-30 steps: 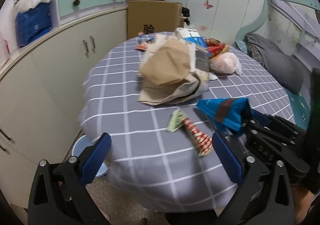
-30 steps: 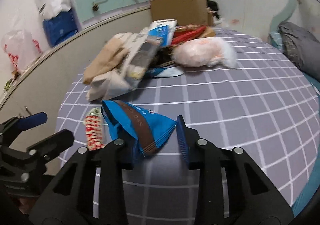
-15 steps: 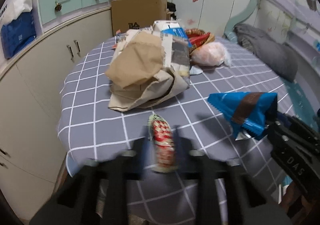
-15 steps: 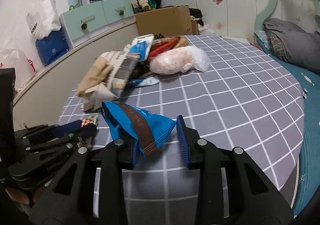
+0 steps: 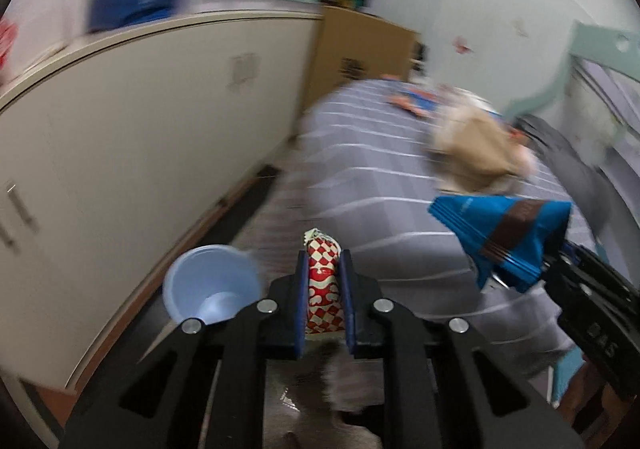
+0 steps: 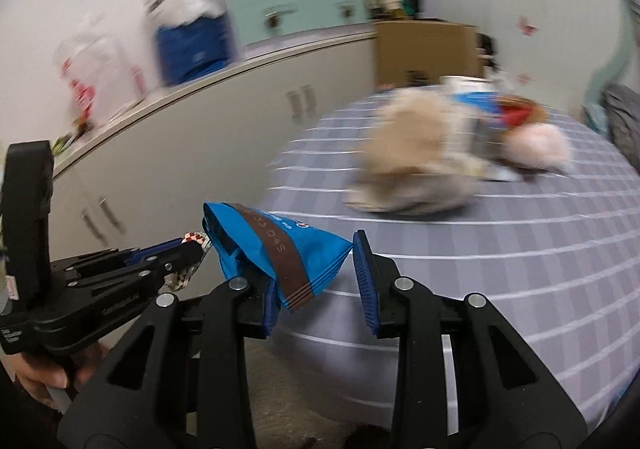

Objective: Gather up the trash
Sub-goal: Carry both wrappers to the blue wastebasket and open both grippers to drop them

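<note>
- Left wrist view: the left tongs (image 5: 323, 299) are closed on a red-and-white checkered wrapper (image 5: 322, 279), which stands upright between the blue pads with its crimped top poking out beyond them. The grip sits across the wrapper's middle.
- The wrapper looks thin, crinkly and nearly weightless. I judge it crushes freely and cannot break, so a mid-body pinch like this one suits it; glossy film may slip if only a corner is caught.
- Below and to the left, on the floor beside the white cabinet, stands a pale blue bin (image 5: 211, 284), open at the top. It seems the likely place for the trash, and the wrapper hangs just right of its rim.
- On the right, the right tongs (image 5: 560, 249) carry a blue snack bag (image 5: 504, 237) with a brown band, raised off the grey checked worktop (image 5: 380, 185). Farther along the worktop a heap of paper bags and packets (image 5: 476, 149) lies blurred.
- Right wrist view: the right tongs (image 6: 316, 283) are partly open. The blue snack bag (image 6: 280, 253) hangs at the left pad while the right pad stands clear of it, so how firmly it is held I cannot tell.
- The bag looks empty, soft and light, its folded film slick. I judge the layered folded edge the surest place to pinch.
- At far left, the left tongs (image 6: 192, 249) show the checkered wrapper (image 6: 195, 237) at their tip, near the bag. The heap (image 6: 416, 165) lies far right on the worktop (image 6: 520, 249).
</note>
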Action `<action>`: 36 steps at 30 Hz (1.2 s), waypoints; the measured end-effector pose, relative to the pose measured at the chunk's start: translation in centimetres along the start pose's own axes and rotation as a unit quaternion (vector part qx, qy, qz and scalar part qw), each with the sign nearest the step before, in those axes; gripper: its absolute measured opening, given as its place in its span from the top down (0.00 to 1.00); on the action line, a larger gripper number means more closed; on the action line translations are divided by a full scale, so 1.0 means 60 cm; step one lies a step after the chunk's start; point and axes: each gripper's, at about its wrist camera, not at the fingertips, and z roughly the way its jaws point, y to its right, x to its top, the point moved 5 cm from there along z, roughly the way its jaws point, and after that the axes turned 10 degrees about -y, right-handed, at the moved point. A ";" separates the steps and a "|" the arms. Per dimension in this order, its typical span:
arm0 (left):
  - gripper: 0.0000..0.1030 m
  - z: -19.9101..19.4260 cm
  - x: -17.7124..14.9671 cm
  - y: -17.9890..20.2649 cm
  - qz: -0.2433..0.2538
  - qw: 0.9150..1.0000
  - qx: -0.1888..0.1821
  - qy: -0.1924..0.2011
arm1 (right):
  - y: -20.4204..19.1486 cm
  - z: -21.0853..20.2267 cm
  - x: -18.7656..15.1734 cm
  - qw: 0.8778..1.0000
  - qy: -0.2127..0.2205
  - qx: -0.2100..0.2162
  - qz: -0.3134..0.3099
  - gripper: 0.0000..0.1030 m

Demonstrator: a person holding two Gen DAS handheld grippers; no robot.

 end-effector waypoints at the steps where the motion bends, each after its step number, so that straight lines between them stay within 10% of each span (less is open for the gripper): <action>1: 0.86 0.003 -0.002 -0.037 -0.020 1.000 0.011 -0.002 | -0.032 0.020 0.004 1.000 -0.007 0.010 -0.013 0.69; 11: 0.86 0.140 -0.024 -0.272 -0.137 0.986 0.064 -0.073 | -0.227 0.269 -0.006 0.988 -0.116 0.040 -0.094 0.69; 23: 0.86 0.418 -0.053 -0.414 -0.196 0.964 0.081 -0.160 | -0.196 0.639 -0.080 0.965 -0.257 0.009 -0.054 0.49; 36: 0.86 0.540 -0.086 -0.445 -0.218 0.952 0.045 -0.208 | -0.170 0.759 -0.129 0.952 -0.303 -0.007 -0.043 0.33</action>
